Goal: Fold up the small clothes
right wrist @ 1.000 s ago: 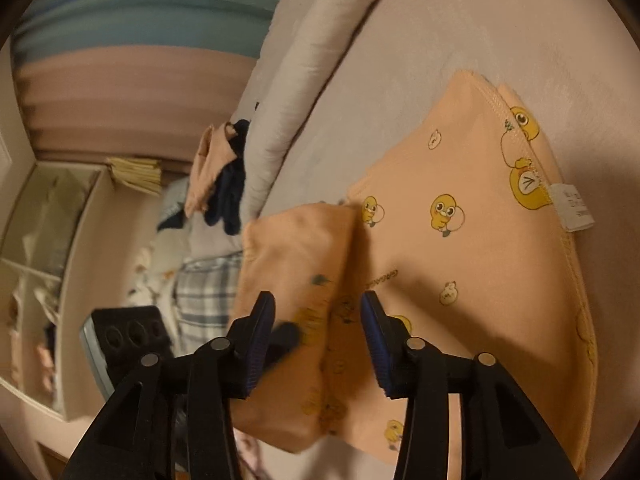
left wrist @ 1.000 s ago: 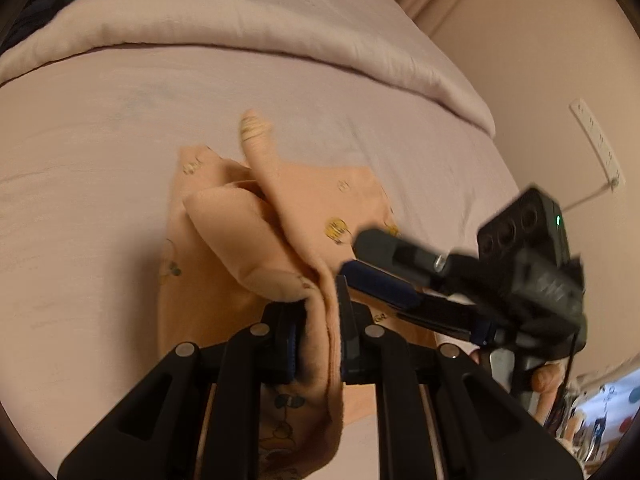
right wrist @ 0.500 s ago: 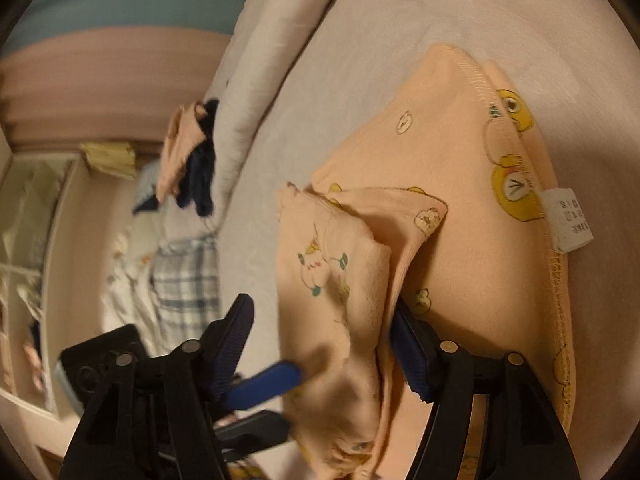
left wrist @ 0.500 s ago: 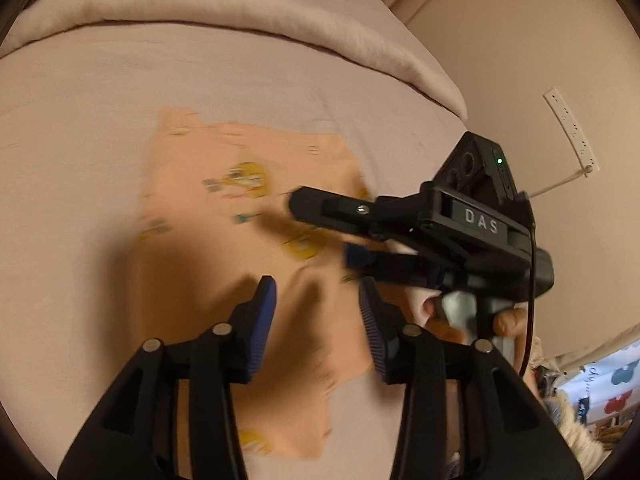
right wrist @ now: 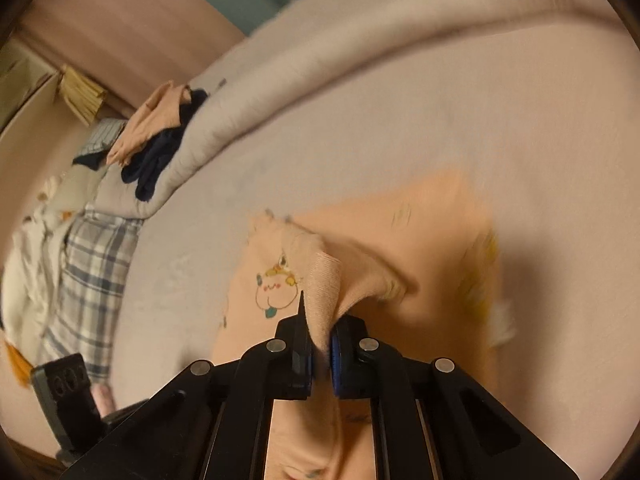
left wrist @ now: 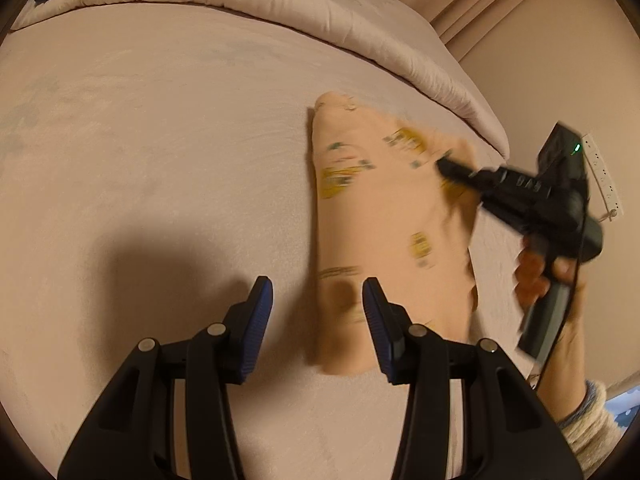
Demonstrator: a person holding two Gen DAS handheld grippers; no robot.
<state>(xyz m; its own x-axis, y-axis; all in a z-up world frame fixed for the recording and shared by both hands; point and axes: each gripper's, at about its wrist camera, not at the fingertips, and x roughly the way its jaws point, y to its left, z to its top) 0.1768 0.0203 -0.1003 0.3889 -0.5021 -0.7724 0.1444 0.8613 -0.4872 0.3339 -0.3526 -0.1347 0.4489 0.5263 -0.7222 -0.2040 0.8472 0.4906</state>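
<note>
Pinkish bedsheet [left wrist: 160, 152], rolled duvet [left wrist: 280, 8] behind.

A pale pink bed [left wrist: 160, 140] with a rolled duvet [left wrist: 280, 8] stands beside a beige wall [left wrist: 552, 60] under warm light.

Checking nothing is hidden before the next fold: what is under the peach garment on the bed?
The peach garment lies on the pinkish bed sheet, bare around it. The right gripper, which just closed, pinches one fold. Anything beneath the cloth is covered.

Right tool [right wrist: 320, 344] pinching peach garment [right wrist: 420, 248]
</note>
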